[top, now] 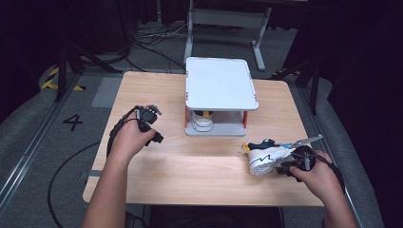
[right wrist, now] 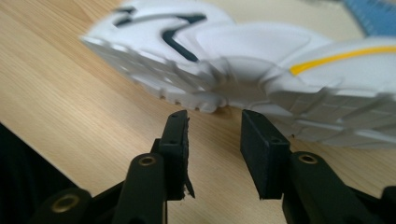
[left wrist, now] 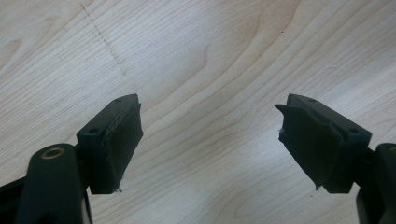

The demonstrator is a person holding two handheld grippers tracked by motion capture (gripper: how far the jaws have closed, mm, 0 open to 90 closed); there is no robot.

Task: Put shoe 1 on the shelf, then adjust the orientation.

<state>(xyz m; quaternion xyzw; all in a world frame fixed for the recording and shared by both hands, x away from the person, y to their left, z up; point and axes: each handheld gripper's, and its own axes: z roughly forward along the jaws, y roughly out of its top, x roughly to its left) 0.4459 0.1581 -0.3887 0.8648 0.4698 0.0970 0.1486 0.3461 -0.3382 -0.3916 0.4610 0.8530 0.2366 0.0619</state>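
At about nine o'clock on the wooden table (top: 199, 161) the left gripper (top: 151, 112) rested in the person's left hand (top: 129, 137), its jaws spread wide over bare wood and holding nothing; the sensible course was to leave it parked there, well apart from the work. At twelve o'clock stood the two-tier rack (top: 221, 88), white on top with orange posts, and on its lower shelf sat a shoe (top: 203, 122) that looked like the mate of the one in play. At roughly four o'clock the white sneaker (top: 264, 158) lay on its side on the tabletop, sole turned toward the right gripper (top: 284, 166) in the right hand (top: 319, 176). In the right gripper view the jaws stood partly apart just short of the sole (right wrist: 243, 79), with nothing pinched between the pads, so the sneaker appeared free on the table. To take it well, the jaws likely needed to spread further and bite the collar or heel edge rather than the broad sole, which looked too wide and slick for a sure grip. A level carry toward the rack's lower shelf, toe first, would probably spare the posts and the shoe already there.
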